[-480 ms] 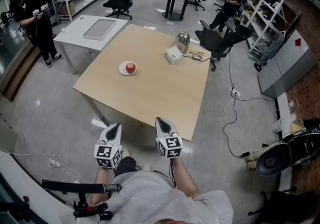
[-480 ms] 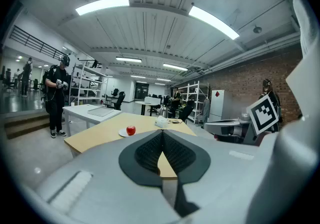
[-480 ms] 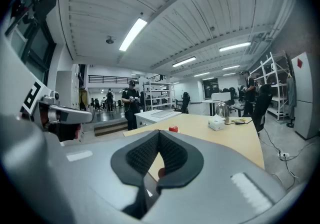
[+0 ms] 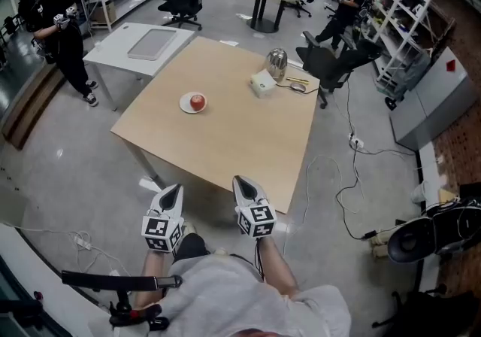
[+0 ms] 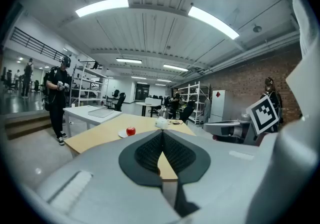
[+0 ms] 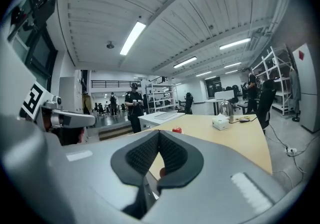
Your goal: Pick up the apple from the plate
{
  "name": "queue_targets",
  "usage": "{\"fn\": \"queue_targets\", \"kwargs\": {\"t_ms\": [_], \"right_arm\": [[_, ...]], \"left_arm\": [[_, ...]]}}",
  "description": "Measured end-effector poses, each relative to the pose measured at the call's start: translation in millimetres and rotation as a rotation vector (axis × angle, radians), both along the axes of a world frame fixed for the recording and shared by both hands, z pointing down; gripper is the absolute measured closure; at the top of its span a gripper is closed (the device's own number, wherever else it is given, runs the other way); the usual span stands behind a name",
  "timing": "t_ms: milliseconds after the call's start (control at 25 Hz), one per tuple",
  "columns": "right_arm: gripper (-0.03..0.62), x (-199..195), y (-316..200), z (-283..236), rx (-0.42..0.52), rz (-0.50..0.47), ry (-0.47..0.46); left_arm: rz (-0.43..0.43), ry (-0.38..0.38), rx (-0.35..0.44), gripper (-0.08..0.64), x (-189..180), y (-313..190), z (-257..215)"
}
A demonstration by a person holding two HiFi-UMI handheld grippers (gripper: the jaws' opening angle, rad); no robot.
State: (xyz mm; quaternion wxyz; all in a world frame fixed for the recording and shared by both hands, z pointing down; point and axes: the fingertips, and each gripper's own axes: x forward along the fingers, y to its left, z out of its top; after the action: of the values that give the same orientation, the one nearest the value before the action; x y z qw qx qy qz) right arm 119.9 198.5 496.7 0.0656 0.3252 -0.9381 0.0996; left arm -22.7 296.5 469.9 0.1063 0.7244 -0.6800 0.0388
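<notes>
A red apple (image 4: 198, 101) sits on a small white plate (image 4: 186, 107) on the far left part of the wooden table (image 4: 225, 140). In the left gripper view the apple (image 5: 131, 131) shows small and far off; in the right gripper view the apple (image 6: 177, 130) peeks over the jaws. Both grippers hang side by side short of the table's near edge, far from the apple. My left gripper (image 4: 172, 191) is shut with nothing in it. My right gripper (image 4: 242, 183) is shut and empty too.
A white box (image 4: 261, 84), a shiny metal pot (image 4: 276, 62) and cables lie at the table's far right. A white side table (image 4: 139, 47) stands beyond the left corner. Office chairs (image 4: 331, 61), shelving and standing people (image 4: 64, 34) surround the table. Cables trail on the floor at right.
</notes>
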Motion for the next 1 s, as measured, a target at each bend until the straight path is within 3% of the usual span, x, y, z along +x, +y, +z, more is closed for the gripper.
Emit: {"fn": "queue_targets", "kwargs": {"t_ms": [520, 1000], "right_arm": [[0.586, -5.4, -23.1, 16.0, -0.042, -0.034, 0.018], [0.586, -60.1, -100.7, 15.0, -0.057, -0.025, 0.012]], "left_arm": [[-0.016, -0.004, -0.023, 0.541, 0.3, -28.9, 6.5], [-0.015, -0.001, -0.01, 0.541, -59.7, -109.5, 0.2]]}}
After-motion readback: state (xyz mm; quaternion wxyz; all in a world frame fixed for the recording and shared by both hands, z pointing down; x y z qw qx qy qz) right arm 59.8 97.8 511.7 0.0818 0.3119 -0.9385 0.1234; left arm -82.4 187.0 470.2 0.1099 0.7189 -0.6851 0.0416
